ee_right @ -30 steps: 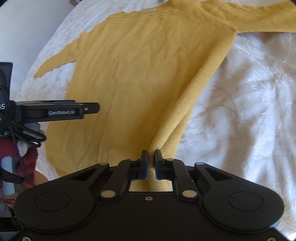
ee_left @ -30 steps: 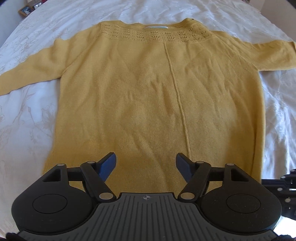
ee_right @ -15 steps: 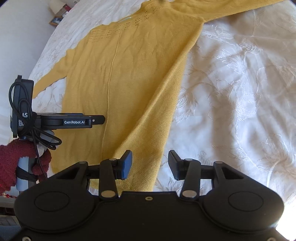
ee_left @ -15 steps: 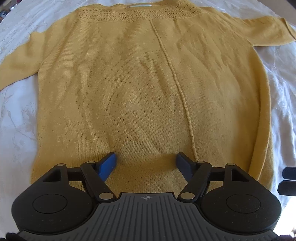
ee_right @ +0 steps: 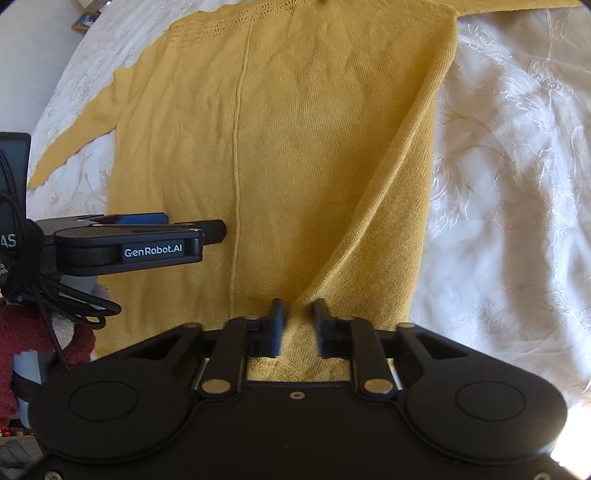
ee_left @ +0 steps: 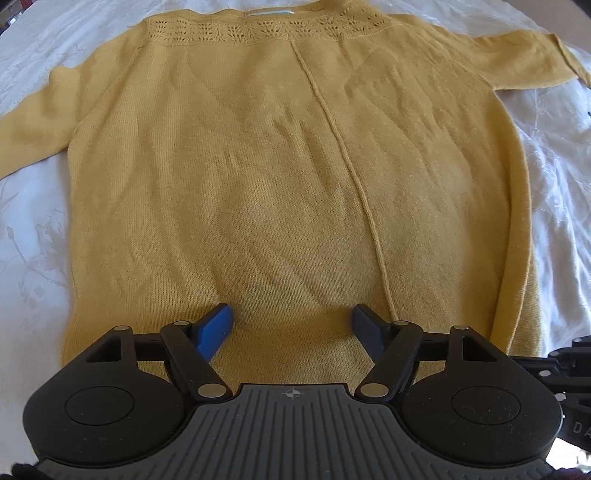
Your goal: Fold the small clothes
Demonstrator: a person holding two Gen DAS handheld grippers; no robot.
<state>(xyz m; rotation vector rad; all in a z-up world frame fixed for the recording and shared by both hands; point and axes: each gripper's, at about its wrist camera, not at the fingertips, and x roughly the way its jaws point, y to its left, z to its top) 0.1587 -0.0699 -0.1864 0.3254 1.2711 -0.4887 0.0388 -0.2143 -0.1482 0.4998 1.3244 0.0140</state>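
A mustard-yellow knitted sweater lies flat on the bed, neckline far from me and hem near me. My left gripper hovers open at the middle of the hem, with fabric under its blue pad and nothing pinched. From the right wrist view the same sweater fills the middle, and the left gripper reaches in from the left. My right gripper is closing its jaws on the hem's right part. A ridge of fabric rises into them.
White embroidered bed cover surrounds the sweater, with a wide stretch to its right. A hand in a dark red fuzzy sleeve holds the left gripper, black cable looped beside it. The bed's edge and a small framed picture lie far left.
The right gripper opened wide half a second ago, shifted left along the hem, and has closed on a fold of fabric. The left gripper sank a little closer to the hem, still open.
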